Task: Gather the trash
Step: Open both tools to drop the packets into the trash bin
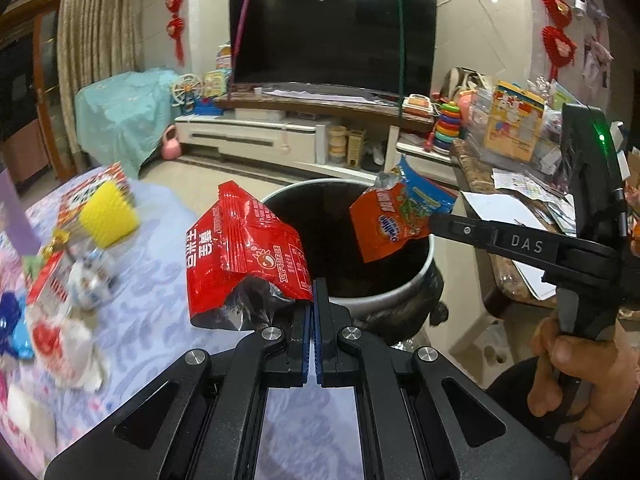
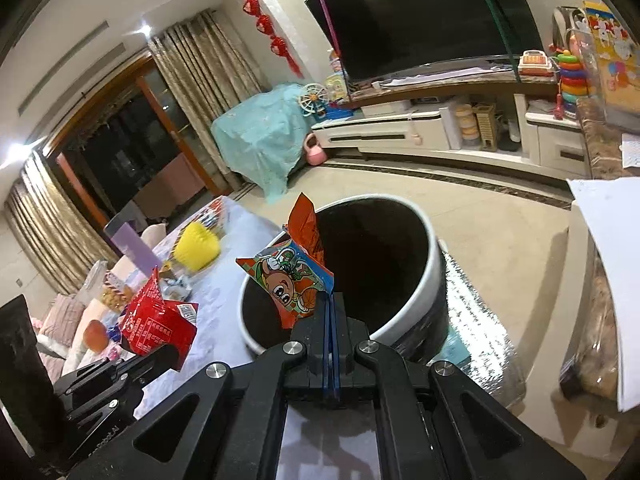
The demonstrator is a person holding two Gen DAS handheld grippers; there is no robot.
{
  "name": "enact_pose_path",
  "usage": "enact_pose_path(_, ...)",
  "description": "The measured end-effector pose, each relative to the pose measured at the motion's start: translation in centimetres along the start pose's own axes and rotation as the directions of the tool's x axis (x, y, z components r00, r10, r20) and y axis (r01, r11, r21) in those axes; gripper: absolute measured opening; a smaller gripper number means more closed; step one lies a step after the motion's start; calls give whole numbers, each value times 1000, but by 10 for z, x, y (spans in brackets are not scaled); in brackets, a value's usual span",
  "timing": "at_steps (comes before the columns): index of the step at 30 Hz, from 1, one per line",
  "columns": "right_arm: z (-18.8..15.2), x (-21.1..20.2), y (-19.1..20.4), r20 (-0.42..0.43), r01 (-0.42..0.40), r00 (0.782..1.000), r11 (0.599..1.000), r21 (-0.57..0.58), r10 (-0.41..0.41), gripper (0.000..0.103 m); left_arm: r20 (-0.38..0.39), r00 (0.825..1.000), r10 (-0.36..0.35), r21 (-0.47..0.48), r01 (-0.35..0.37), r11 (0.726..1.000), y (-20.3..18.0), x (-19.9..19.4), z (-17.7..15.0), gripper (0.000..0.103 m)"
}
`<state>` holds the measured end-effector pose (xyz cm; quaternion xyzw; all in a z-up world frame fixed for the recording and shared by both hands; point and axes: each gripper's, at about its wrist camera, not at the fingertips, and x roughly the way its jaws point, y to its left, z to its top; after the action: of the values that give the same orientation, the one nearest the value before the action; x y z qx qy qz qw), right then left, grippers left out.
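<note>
Over the bin: my left tongs pinch the red wrapper, right tongs the orange packet. Carry step; next, release both inside rim.

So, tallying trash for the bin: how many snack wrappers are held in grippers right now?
2. The red wrapper is pinched in the left gripper; the orange-and-blue wrapper is in the right gripper, over the bin.
</note>
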<state>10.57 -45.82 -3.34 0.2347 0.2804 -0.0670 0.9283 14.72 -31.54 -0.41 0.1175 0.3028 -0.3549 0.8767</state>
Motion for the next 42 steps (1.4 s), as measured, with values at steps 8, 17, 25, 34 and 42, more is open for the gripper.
enact_pose_path(8, 17, 8, -9, -13, 34, 999, 999, -6, -34, 0, -13, 997, -73, 1, 73, 997, -9, 23, 22, 1)
enact_pose_path(17, 25, 17, -13, -39, 57, 998, 998, -20, -58, 1, -46, 989, -137, -29, 136, 990, -5, 47, 40, 2)
enact_pose_path(25, 31, 32, -16, -82, 78, 993, 996, -39, -81, 7, -59, 991, -124, -49, 121, 991, 2, 52, 37, 59)
enact_pose_path(34, 28, 18, -16, -43, 73, 996, 997, 1, -73, 69, -30, 998, -61, -99, 57, 993, 21, 25, 12, 76)
enact_pose_path(42, 16, 8, 7, -40, 33, 999, 999, 17, -32, 94, -45, 999, 8, -195, -16, 981, 55, -8, -26, 76)
